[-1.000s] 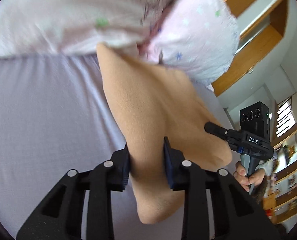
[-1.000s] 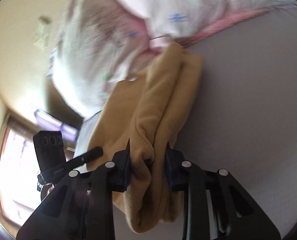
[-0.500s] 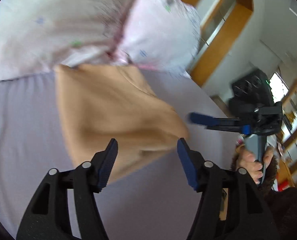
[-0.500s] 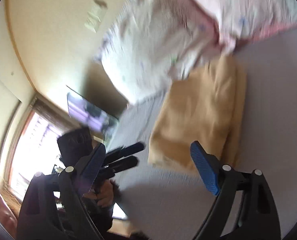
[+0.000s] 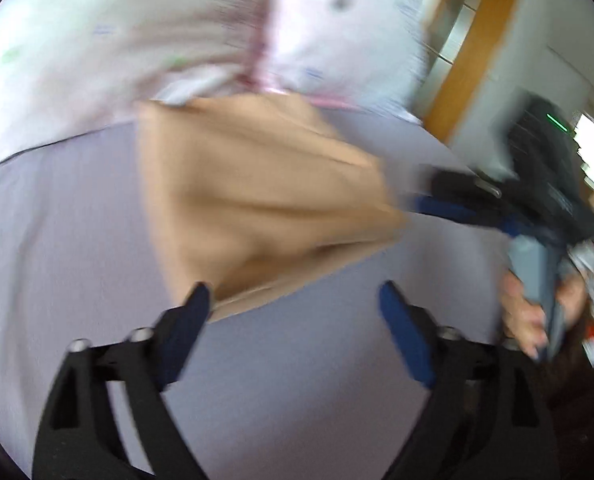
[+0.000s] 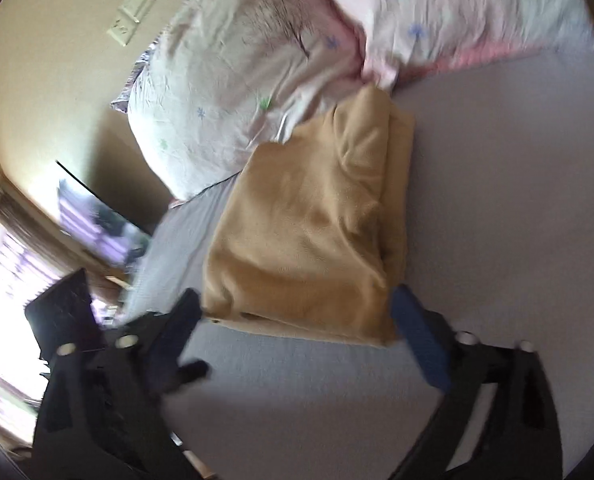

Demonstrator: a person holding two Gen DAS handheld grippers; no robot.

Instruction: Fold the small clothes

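Tan garment [image 6: 309, 240] folded on bed [image 6: 497, 220] — far edge under pillow [image 6: 225, 92]; both grippers' fingers wide, empty.

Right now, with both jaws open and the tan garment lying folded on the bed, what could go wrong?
1. The tan garment butts against the pillows; nudging them could spill the fold.
2. The right gripper sits at the garment's near edge, jaws straddling it; moving forward may snag and unfold it.
3. The left gripper view is motion-blurred, so its clearance from the garment is uncertain.
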